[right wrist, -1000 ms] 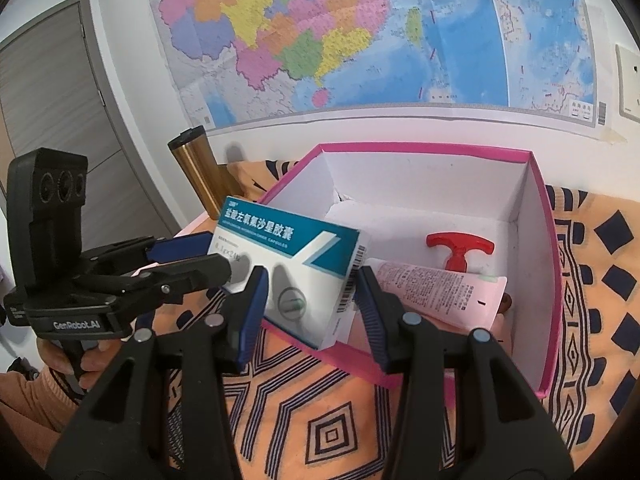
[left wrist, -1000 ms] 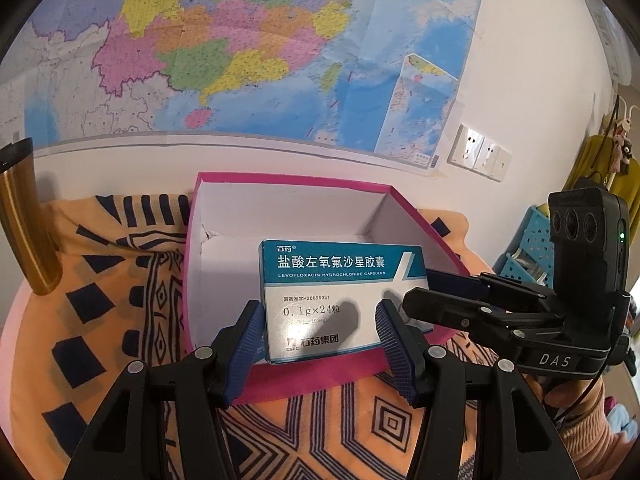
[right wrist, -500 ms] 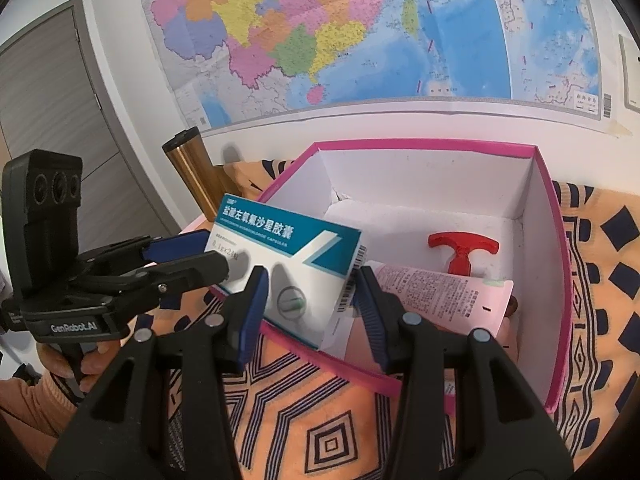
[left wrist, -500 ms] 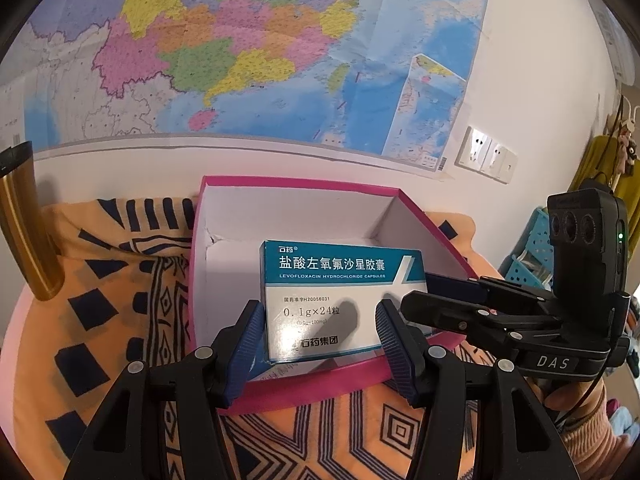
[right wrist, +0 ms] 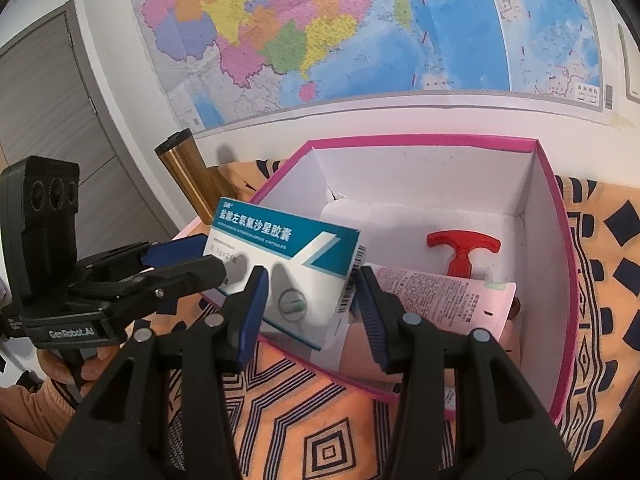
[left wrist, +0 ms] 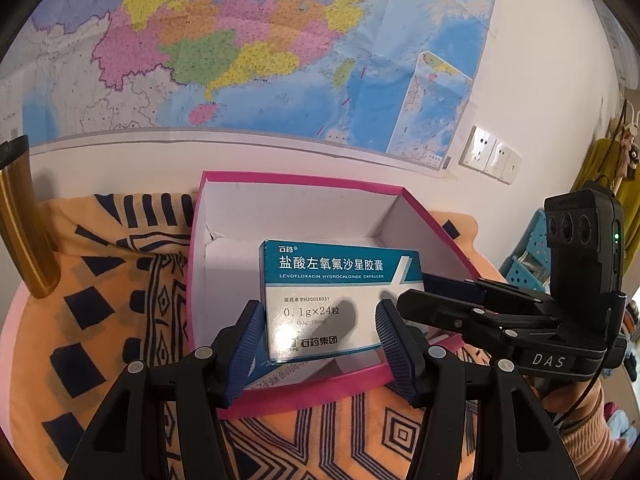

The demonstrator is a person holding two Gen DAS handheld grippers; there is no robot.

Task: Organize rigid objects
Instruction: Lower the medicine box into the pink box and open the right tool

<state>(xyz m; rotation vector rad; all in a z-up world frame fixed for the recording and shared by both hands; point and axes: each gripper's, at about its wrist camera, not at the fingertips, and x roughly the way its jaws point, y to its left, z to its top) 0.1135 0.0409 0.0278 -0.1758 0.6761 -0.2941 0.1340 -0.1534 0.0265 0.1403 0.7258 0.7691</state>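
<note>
- Two pairs of tongs, both black plastic with ribbed blue pads. The left tongs [left wrist: 320,312] and the right tongs [right wrist: 310,284] each stand half spread.
- One medicine box [left wrist: 340,280] sits between both pairs. It is flat rectangular card, teal above and white below, printed "Levofloxacin Hydrochloride Capsules". It is tilted, up at the near wall of the pink box.
- The left pads [left wrist: 250,332] flank its lower part. The right tongs reach its barcode end from the side. I cannot tell whether either pair presses on it or only brackets it.
- One hand [left wrist: 568,400] in an orange knitted cuff holds the right tongs' handle.
- One cloth [left wrist: 100,320] covers the desk. It is soft and orange, with dark blue diamonds and nested squares.
- One open pink box [left wrist: 304,180] rests on the cloth. It is square-cornered cardboard, magenta outside and white inside.
- Inside it lie one red plastic T-shaped handle [right wrist: 464,246] and one flat pale pink printed pack [right wrist: 448,300]. A further blue-and-white carton shows partly under the medicine box.
- One shiny gold metal cylinder [left wrist: 20,220] with a dark top stands left of the box.
- One row of white wall sockets [left wrist: 492,156] is on the wall.
- One large paper map [left wrist: 240,60] in many colours hangs on the white wall.
- One grey door [right wrist: 48,120] stands at the far left.
</note>
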